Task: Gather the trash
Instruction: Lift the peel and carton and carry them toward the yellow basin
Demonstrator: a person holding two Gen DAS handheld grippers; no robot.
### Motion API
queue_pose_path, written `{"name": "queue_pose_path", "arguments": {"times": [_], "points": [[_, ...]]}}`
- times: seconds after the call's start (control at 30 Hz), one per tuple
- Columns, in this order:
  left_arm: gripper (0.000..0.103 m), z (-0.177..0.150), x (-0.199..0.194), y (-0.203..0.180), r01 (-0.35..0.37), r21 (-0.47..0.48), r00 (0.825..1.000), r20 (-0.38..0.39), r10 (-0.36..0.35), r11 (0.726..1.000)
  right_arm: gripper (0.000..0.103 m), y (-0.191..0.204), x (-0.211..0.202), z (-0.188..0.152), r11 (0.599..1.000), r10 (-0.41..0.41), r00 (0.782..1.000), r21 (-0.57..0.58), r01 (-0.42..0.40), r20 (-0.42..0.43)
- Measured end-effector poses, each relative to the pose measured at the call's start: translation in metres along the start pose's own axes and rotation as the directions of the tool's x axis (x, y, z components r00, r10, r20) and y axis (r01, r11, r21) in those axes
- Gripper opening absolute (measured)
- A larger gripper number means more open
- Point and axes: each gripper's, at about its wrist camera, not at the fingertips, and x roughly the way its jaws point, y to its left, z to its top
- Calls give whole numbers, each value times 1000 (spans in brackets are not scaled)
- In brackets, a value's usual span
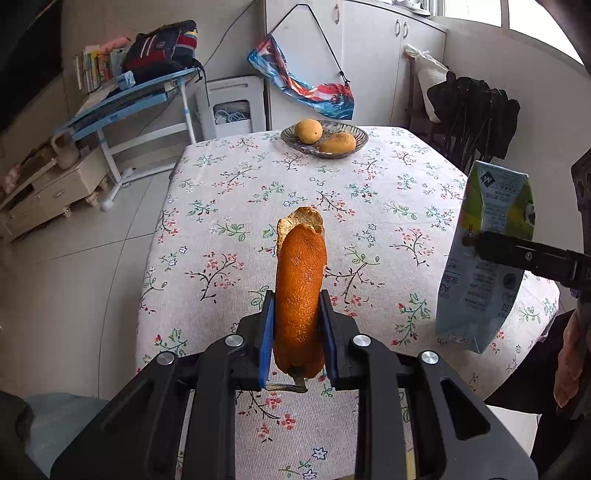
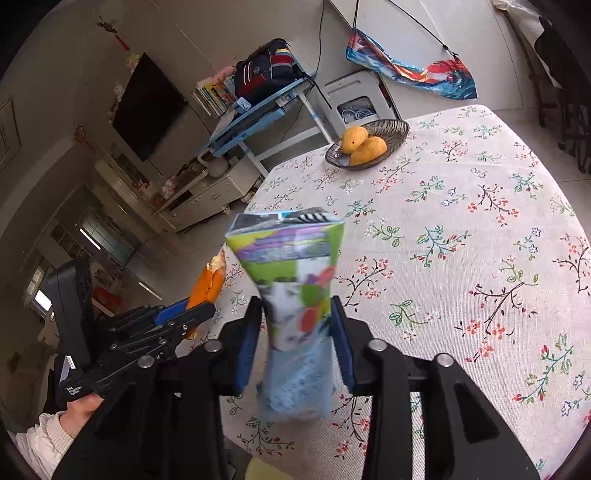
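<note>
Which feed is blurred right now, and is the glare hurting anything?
Right wrist view: the carton in the right gripper is motion-smeared, its print unreadable. Left wrist view: sharp; the peel is crisp in the left gripper, and only the window blows out.

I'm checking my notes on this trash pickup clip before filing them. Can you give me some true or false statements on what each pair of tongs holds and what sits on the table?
1. The left tongs grip an orange peel. True.
2. The right tongs are open and hold nothing. False: they are shut on a crumpled drink carton.
3. The dish on the floral tablecloth holds two mangoes. True.
4. The carton is lying on the tablecloth. False: it is held up in the air.
</note>
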Motion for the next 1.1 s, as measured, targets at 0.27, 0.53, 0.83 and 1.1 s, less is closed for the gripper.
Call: {"name": "queue_pose_path", "arguments": {"times": [0.27,0.53,0.83,1.1], "points": [[22,1,-13,1,2,-15,999,55,-1,1000,33,11,-2,-5,999,-13,1000,-51,14,26],[22,-2,-29,4,21,-40,993,115,-16,999,33,16,-10,-11,998,15,998,-69,-11,56],[22,-11,-49,6,44,-61,984,174,-33,997,33,29,-21,-25,996,42,997,-86,-36,61],[22,-24,-60,5,48,-64,983,181,-36,997,33,47,-31,-53,992,76,997,-99,-74,12]]}}
